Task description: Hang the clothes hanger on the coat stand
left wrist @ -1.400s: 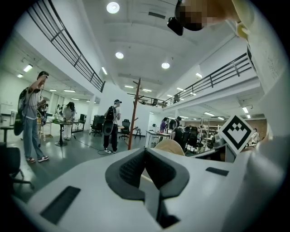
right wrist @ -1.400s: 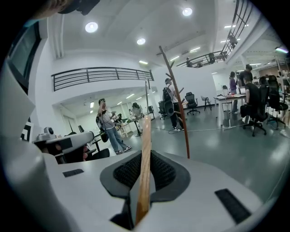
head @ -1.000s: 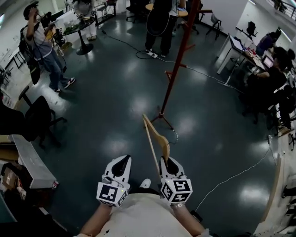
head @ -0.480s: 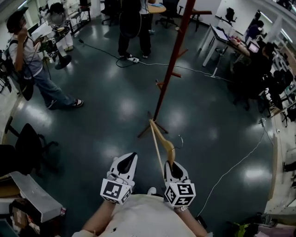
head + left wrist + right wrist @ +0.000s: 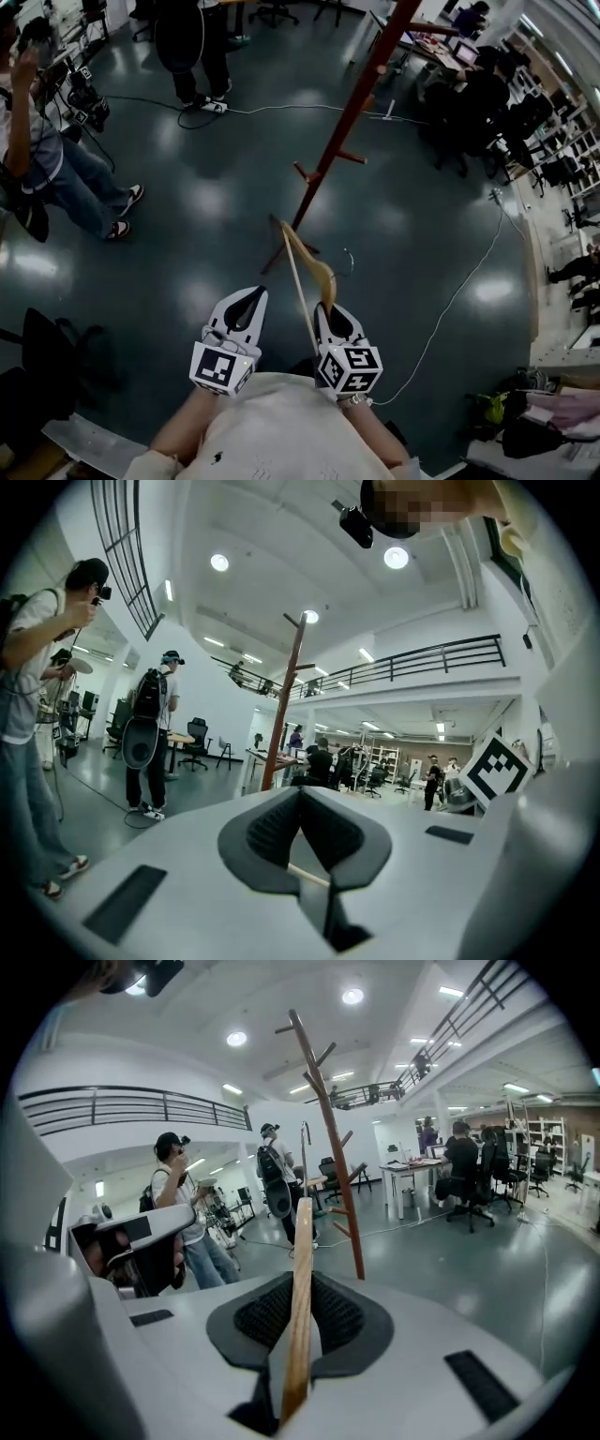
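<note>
Here, in the head view, the right gripper [image 5: 329, 312] holds a wooden clothes hanger [image 5: 302, 267] over the dark floor [image 5: 187, 216], short of the red-brown coat stand [image 5: 339, 141], with the left gripper [image 5: 247, 305] alongside. In the left gripper view, the jaws meet on nothing. In the right gripper view, the jaws pinch the clothes hanger, and the coat stand rises ahead.
</note>
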Motion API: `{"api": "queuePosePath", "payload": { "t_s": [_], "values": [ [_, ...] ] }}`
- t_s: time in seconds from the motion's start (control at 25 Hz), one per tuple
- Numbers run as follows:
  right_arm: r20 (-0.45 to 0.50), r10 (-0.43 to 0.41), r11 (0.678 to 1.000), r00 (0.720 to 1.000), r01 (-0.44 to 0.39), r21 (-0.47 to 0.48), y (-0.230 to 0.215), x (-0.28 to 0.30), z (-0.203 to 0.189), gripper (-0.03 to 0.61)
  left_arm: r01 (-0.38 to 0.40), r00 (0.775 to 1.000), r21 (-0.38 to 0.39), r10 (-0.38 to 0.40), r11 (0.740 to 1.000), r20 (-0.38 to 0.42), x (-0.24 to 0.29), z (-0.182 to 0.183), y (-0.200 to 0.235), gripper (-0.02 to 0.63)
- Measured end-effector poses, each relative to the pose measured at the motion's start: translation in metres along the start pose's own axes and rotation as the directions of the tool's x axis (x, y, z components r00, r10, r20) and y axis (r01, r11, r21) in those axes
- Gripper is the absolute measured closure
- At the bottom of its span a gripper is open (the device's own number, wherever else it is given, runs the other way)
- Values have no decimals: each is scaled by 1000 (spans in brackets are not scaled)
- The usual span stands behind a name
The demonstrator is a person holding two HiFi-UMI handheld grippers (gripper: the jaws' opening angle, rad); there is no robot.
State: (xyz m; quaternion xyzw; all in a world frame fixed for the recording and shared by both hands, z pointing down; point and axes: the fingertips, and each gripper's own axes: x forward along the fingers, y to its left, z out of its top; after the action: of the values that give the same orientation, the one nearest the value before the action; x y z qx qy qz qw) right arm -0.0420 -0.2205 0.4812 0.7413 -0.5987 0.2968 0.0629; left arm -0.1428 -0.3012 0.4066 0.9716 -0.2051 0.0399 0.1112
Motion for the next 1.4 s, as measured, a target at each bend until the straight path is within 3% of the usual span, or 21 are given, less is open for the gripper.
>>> {"api": "queuePosePath", "payload": {
  "t_s": [0.16, 0.28, 0.52, 0.72, 0.92, 1.16, 1.28, 1.4],
  "values": [
    [9, 24, 1000, 1000, -24, -8, 12, 40, 10, 509, 56, 998, 5, -56, 998, 5, 13, 5, 37, 601],
    [-5, 59, 998, 998, -59, -9, -3, 56, 22, 509, 66, 998, 12, -66, 998, 21, 25, 17, 42, 601],
    [-74, 107, 994, 991, -106, 22, -59, 93, 39, 509, -16, 999, 0, 15, 1000, 37, 49, 30, 48, 601],
    [-144, 164, 982, 976, -175, -69, -94, 137, 47, 509, -113, 993, 1, 112, 994, 35, 78, 22, 57, 601],
    [-205, 261, 948, 943, -290, -129, -134, 172, 61, 509, -207, 978, 34, 207, 978, 25, 129, 16, 32, 601],
    [-312, 362, 883, 878, -430, -187, -171, 215, 64, 509, -304, 953, 51, 304, 951, 18, 174, 14, -7, 601],
    [-350, 400, 857, 847, -480, -184, -185, 241, 62, 509, -373, 928, 42, 372, 927, 14, 179, 13, -16, 601],
    [-363, 414, 841, 835, -504, -199, -191, 267, 65, 509, -441, 897, 32, 442, 897, -2, 177, 11, -9, 601]
  ]
}}
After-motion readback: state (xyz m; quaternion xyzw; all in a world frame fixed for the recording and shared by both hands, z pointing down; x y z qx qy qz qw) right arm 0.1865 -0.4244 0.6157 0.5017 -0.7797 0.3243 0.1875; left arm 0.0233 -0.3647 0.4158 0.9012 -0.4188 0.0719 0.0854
